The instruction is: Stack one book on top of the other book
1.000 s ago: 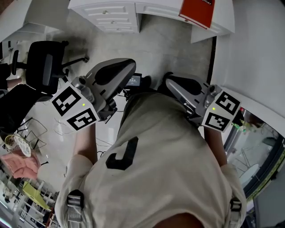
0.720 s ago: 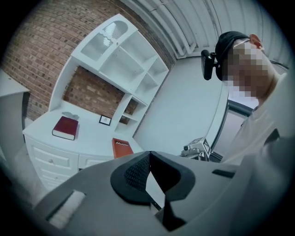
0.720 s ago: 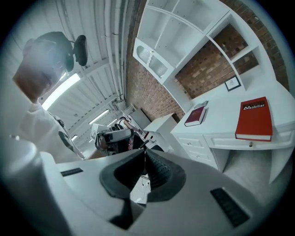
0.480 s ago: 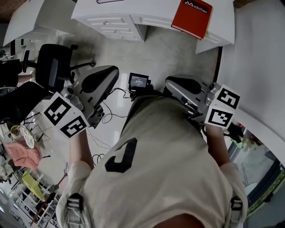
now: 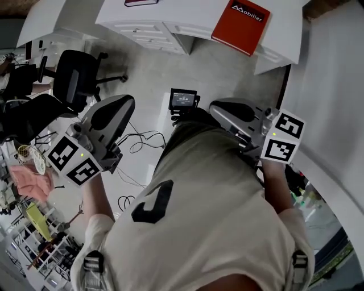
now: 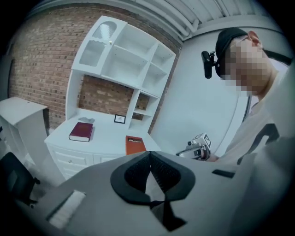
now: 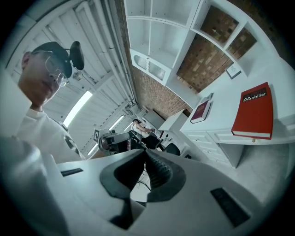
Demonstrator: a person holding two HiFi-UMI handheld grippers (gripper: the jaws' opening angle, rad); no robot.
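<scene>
The 2 books lie flat and well apart on the white bench, not yet stacked. The orange-red book has white lettering on its cover and sits toward the bench's right end, with 1 edge close to the front edge. The dark red book is smaller and plain-covered, and lies further left and further back.

Both grippers are held out over the floor, well short of the bench. The left gripper has its jaws pressed together with nothing between them. The right gripper is closed the same way and also carries nothing.

Bare floor lies open between the person and the bench drawers. An office chair stands off to the left, and a small screen sits low in front of the person. A white shelf unit rises from the back of the bench.

In the head view the dark red book is cut off by the top edge, and the person's torso hides the floor below.
</scene>
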